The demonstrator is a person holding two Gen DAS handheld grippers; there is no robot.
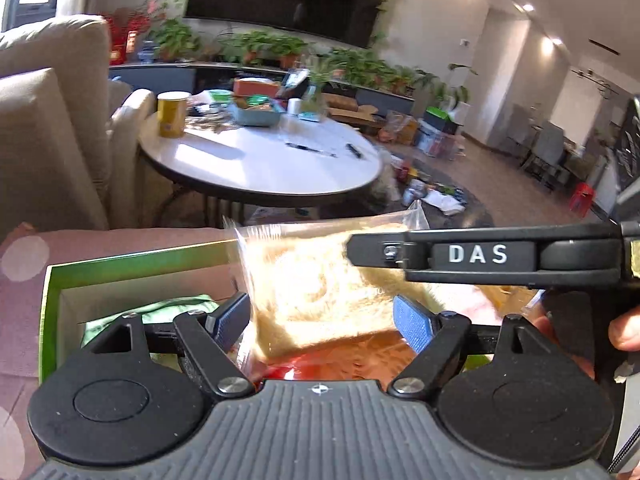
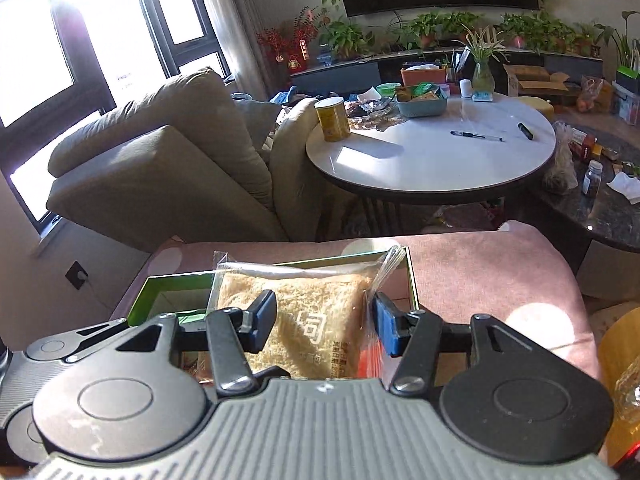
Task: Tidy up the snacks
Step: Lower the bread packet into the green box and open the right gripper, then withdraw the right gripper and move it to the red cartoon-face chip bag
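**Bread packet poised over the box — a slack hold is the main risk**

The right gripper (image 2: pixel 324 326) has its jaws apart on either side of a clear packet of sliced bread (image 2: pixel 296 320), which stands on edge above the green box (image 2: pixel 412 280) resting on the pink cushion (image 2: pixel 480 272). In the right wrist view a blue pad sits close to each side of the packet, yet I cannot tell whether they actually press it; the right pad seems to meet only the loose plastic edge. If that is so, the film may slide out and the packet may topple sideways rather than settle flat.

The left gripper (image 1: pixel 324 322) also has its jaws apart, with the packet (image 1: pixel 316 284) between and just beyond them, gripping nothing. The right gripper's arm crosses directly above it in the left wrist view, so the two tools are crowded — a careless move by either could knock the other or nudge the bread askew.

Inside the box a green packet (image 1: pixel 176 308) lies at the left and a red-orange one (image 1: pixel 360 352) sits under the bread. Pushing down hard could crush the soft slices against them, and the box, sitting on a yielding cushion, may tip if weight lands near one wall.
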